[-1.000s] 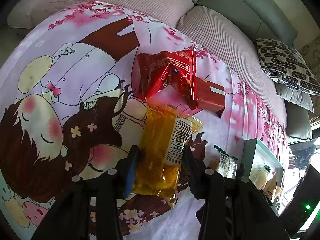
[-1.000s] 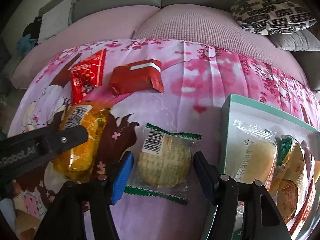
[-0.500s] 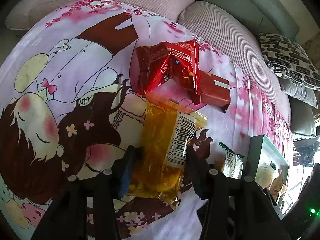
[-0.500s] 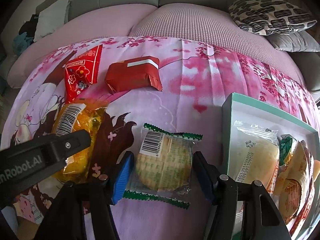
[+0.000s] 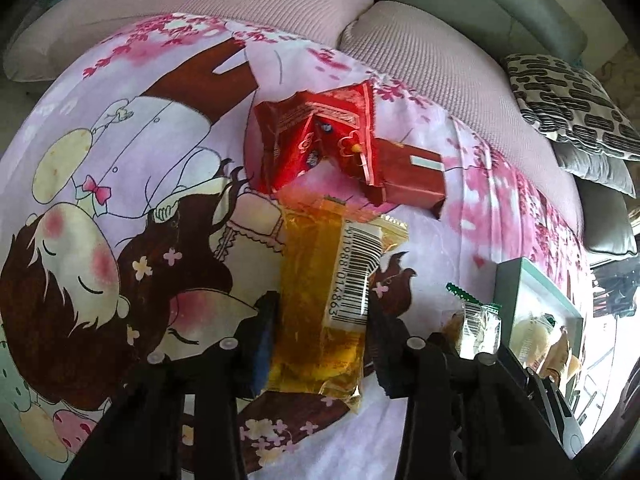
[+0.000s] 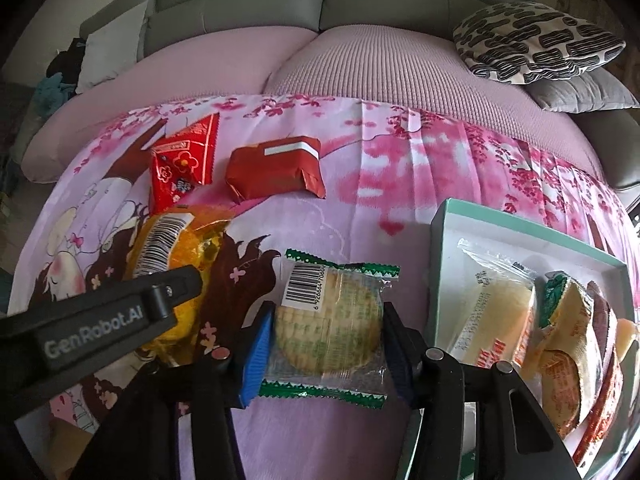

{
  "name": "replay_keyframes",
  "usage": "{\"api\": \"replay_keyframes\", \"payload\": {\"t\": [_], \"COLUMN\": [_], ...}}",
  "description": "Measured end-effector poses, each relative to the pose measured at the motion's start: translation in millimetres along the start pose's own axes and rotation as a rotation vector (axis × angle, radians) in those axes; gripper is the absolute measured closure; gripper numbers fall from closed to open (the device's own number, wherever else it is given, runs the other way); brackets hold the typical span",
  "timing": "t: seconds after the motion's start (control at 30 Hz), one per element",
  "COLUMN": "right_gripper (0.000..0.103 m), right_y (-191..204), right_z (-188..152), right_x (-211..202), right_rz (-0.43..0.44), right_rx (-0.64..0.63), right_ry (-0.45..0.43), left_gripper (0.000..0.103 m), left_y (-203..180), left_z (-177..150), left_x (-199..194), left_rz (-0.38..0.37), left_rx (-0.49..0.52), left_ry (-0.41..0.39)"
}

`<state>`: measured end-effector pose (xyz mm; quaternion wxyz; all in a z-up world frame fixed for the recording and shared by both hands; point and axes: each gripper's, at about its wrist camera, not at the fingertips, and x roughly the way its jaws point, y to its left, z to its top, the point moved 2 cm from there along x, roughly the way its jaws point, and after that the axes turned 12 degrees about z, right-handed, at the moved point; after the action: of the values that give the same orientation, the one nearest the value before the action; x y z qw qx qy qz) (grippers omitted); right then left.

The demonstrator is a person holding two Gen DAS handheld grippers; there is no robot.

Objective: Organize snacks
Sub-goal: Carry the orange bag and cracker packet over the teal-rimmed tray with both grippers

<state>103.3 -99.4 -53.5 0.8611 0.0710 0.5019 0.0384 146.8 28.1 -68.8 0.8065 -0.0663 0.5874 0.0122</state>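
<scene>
A: Holdings, largest first?
B: Sofa [image 6: 360, 64], with a printed blanket [image 6: 380, 184] over it. Green box [image 6: 520, 226] at right, several snacks already inside.
A: Loose items?
B: Yellow pack [image 5: 320, 300], barcode up, between the left gripper's [image 5: 320, 328] jaws. Round cracker [image 6: 328, 332], clear wrap, between the right gripper's [image 6: 326, 344] jaws. Two red packs [image 6: 276, 168] farther back, untouched.
A: Change since a second ago?
B: Both sets of jaws have narrowed and are closing; the pads now sit against each wrapper. Hands barely moved.
A: Meaning?
B: Two grasps about complete; probably both go to the box next. Red packs remain.
</scene>
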Motion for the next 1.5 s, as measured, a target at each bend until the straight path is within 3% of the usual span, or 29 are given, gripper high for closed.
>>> {"api": "replay_keyframes", "payload": {"t": [0.77, 1.17, 1.5], "right_gripper": [0.049, 0.049, 0.049], "right_y": [-32, -129, -207], "right_z": [-13, -25, -46], "right_x": [-70, -133, -154], "right_rz": [0.035, -0.027, -0.082], "right_rx": [0.100, 0.313, 0.481], "right_ry": [-0.125, -0.264, -0.309], "left_gripper": [0.061, 0.061, 0.061], "left_y": [-22, -90, -130], "left_z": [-13, -27, -20], "left_x": [-56, -81, -69], "left_rz": [-0.095, -0.177, -0.149], "left_rx": [0.052, 0.220, 0.303], "left_ry": [-0.119, -0.182, -0.248]}}
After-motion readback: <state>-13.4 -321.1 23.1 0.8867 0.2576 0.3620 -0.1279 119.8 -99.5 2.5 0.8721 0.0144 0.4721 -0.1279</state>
